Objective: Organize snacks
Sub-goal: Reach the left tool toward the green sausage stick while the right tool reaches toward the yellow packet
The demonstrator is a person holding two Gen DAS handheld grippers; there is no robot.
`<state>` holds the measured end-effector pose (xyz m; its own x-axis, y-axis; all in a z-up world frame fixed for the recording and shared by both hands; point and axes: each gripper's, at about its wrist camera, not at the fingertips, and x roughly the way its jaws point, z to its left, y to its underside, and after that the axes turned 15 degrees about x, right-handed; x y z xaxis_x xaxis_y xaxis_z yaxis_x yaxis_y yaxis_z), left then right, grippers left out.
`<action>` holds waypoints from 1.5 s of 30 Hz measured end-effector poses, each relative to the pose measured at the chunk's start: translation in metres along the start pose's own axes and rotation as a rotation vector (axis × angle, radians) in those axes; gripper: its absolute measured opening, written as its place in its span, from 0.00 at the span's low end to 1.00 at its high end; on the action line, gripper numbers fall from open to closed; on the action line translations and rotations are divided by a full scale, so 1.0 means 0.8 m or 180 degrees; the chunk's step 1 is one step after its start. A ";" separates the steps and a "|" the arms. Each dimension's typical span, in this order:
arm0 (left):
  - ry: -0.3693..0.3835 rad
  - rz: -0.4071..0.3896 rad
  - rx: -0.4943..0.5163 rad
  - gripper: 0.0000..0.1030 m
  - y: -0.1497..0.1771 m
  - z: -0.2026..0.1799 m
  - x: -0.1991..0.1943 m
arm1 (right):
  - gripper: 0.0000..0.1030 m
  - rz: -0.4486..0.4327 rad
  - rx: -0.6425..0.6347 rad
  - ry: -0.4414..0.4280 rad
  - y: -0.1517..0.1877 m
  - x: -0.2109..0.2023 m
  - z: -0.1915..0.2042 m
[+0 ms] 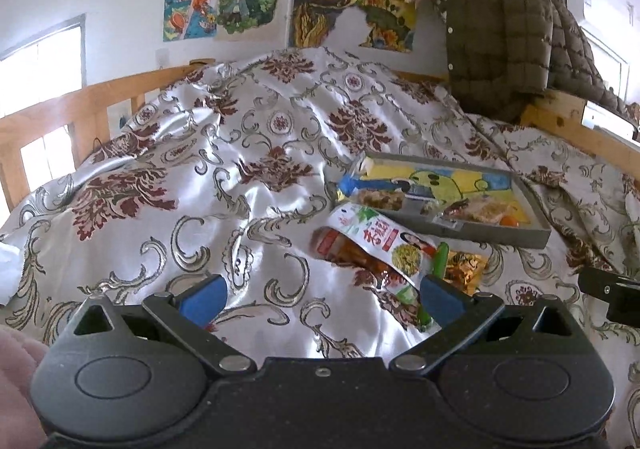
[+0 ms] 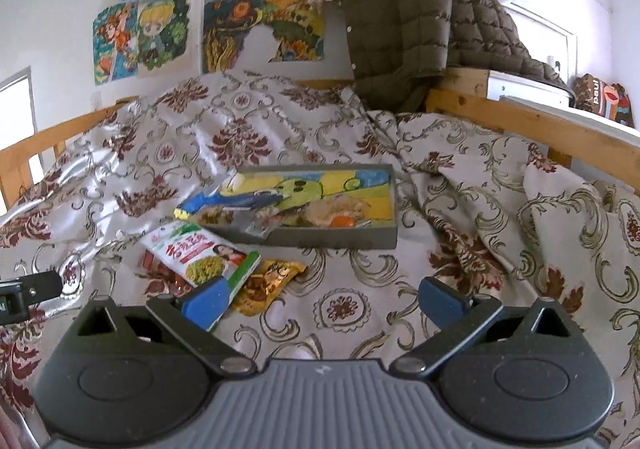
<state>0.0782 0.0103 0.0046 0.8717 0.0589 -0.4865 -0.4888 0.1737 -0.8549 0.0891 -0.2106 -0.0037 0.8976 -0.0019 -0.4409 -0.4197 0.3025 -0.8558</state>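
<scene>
A grey tray [image 1: 496, 235] [image 2: 332, 239] with a yellow and blue cartoon bottom lies on the bed and holds several snack packets. In front of it lie a green and white snack bag [image 1: 384, 245] [image 2: 200, 257], a red packet [image 1: 340, 247] under it, and a gold packet [image 1: 466, 267] [image 2: 268, 283]. My left gripper [image 1: 322, 299] is open and empty, with the loose snacks just ahead of its right finger. My right gripper [image 2: 324, 299] is open and empty, with the green bag at its left fingertip [image 2: 208, 301].
A patterned satin bedspread [image 1: 224, 185] [image 2: 460, 209] covers the bed. Wooden rails [image 1: 60, 109] [image 2: 516, 121] run along the sides. A quilted olive jacket [image 1: 500, 37] [image 2: 404, 25] hangs at the back right. Drawings hang on the wall.
</scene>
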 end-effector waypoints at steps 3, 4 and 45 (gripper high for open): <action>0.0009 0.0050 0.0017 0.99 0.000 -0.002 0.004 | 1.00 0.0055 0.0000 -0.0027 0.001 0.003 0.001; 0.0010 0.0062 0.0026 0.99 0.000 -0.003 0.005 | 1.00 0.0070 0.0001 -0.0033 0.002 0.004 0.002; 0.1013 0.0228 0.0687 0.99 -0.050 -0.031 0.159 | 1.00 0.0923 -0.0220 -0.0224 -0.033 0.140 -0.033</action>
<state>0.2083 -0.0133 -0.0274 0.7648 -0.2235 -0.6042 -0.5002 0.3850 -0.7756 0.1970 -0.2436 -0.0377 0.7451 0.1418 -0.6517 -0.6658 0.2153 -0.7143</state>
